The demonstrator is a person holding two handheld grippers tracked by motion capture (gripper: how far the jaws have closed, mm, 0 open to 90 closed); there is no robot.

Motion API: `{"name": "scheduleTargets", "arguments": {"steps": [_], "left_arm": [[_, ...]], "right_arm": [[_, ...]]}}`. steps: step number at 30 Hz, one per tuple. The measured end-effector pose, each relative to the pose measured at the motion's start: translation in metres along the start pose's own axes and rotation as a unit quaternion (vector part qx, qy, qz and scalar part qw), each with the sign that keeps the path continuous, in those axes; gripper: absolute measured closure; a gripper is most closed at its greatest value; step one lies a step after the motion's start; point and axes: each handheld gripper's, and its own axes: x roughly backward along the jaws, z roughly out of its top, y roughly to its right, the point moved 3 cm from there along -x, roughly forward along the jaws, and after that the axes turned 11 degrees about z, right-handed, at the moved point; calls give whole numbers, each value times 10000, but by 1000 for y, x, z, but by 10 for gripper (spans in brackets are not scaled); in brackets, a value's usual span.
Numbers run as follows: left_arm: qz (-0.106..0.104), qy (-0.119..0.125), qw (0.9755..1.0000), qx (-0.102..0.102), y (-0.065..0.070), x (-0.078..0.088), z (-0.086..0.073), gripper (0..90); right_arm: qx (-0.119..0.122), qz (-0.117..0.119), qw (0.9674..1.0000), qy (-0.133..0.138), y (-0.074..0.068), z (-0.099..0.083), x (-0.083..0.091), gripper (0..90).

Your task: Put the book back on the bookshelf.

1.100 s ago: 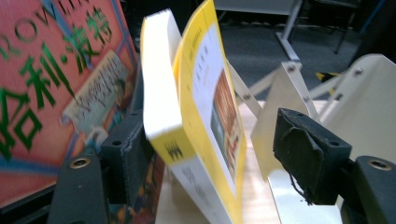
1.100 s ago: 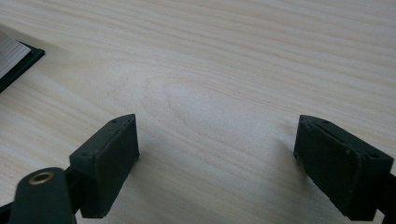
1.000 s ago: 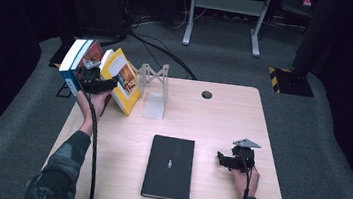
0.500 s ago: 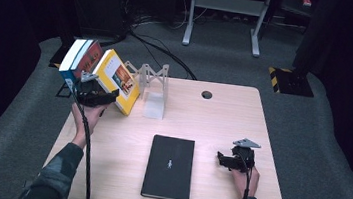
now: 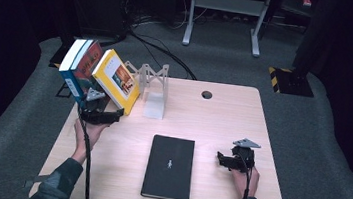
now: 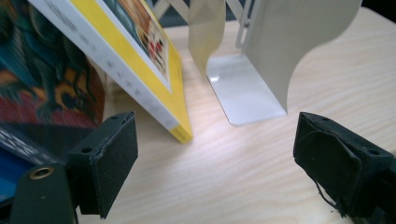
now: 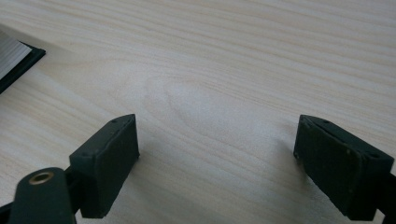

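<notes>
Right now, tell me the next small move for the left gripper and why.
Probably draw the left gripper back toward the black book. It is open with nothing between its jaws, the yellow book already leans in the row, and the black one lies flat.

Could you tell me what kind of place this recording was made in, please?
Probably a lab or workshop recording space: a bare wooden table on grey carpet, loose cables on the floor and a metal equipment stand behind it. Leaning books and a bookend look staged.

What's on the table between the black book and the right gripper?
Nothing: bare wood separates the black book from the right gripper, as the high view shows.
</notes>
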Motion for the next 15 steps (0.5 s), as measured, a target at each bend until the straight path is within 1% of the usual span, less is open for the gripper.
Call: {"name": "scheduleTargets", "arguments": {"steps": [3, 6, 7, 8, 9, 10, 12, 14, 15], "left_arm": [[-77, -83, 9999, -24, 3, -2, -11, 125], [-102, -212, 9996, -130, 6, -5, -25, 112], [-109, -272, 9995, -153, 7, -7, -30, 108], [-155, -329, 9992, -169, 7, -9, -35, 101], [-182, -377, 9990, -152, 8, -11, -42, 95], [-191, -409, 9989, -128, 8, -13, -47, 88], [-279, -526, 9981, -127, 10, -16, -57, 74], [-309, -622, 9975, -150, 13, -18, -65, 54], [-360, -645, 9971, -176, 16, -19, -70, 48]], "right_arm": [[-1, 4, 10000, -1, 0, 0, 0, 132], [3, 16, 10000, 6, 0, 0, 0, 132], [-40, 12, 10000, 28, -1, 0, 0, 132], [-36, 17, 10000, 21, -1, 0, 0, 133], [29, 27, 10000, -20, -1, 0, 0, 133], [14, 25, 10000, -13, -1, 0, 0, 134], [3, 19, 10000, -6, -1, 0, 0, 133], [0, -11, 10000, -2, -1, 0, 0, 133], [2, 1, 10000, -7, -1, 0, 0, 133]]}}
